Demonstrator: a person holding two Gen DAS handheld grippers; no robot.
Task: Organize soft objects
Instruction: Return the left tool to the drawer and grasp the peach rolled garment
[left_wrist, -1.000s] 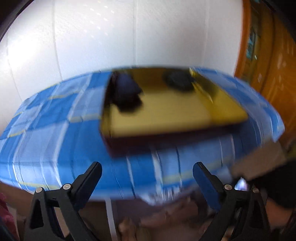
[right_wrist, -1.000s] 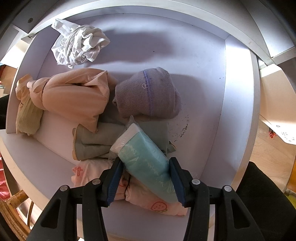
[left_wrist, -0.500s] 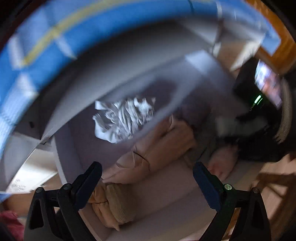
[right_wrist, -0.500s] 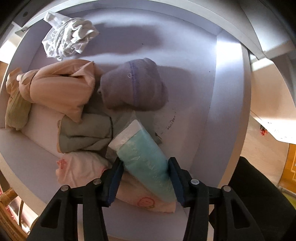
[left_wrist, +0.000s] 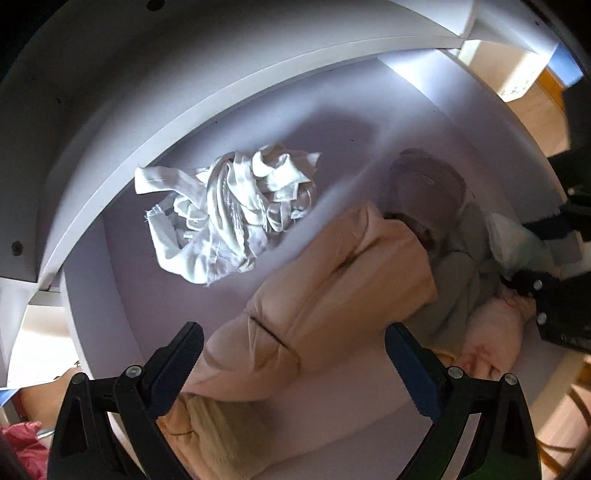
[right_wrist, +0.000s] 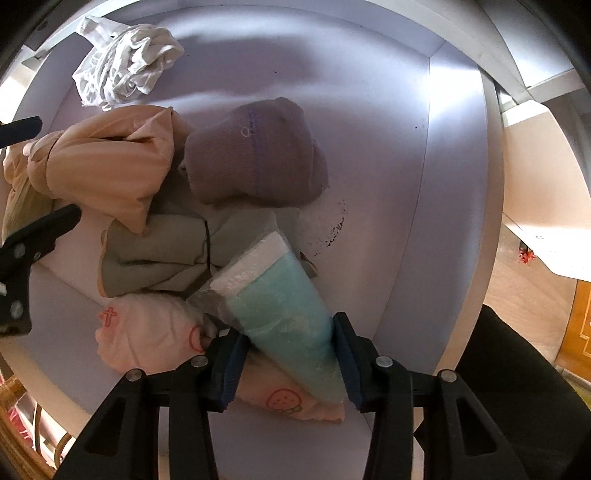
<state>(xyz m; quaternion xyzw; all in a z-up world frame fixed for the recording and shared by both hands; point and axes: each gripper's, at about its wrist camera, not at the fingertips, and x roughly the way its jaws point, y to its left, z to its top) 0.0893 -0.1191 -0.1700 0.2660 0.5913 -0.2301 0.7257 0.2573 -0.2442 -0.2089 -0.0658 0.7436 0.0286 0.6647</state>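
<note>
Right tongs (right_wrist: 288, 354) closing on the teal packet (right_wrist: 284, 314), pads touching its sides; packet lies on the pink printed cloth (right_wrist: 147, 332), below the purple hat (right_wrist: 255, 155). Left tongs (left_wrist: 293, 363) spread wide over the peach garment (left_wrist: 332, 295), left of the hat.

Bright sidelight, soft shadows, fisheye-bent edges, slight blur in left view.

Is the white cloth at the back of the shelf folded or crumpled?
Crumpled: the white cloth lies bunched in loose twists and creases, apart from the other clothes.
</note>
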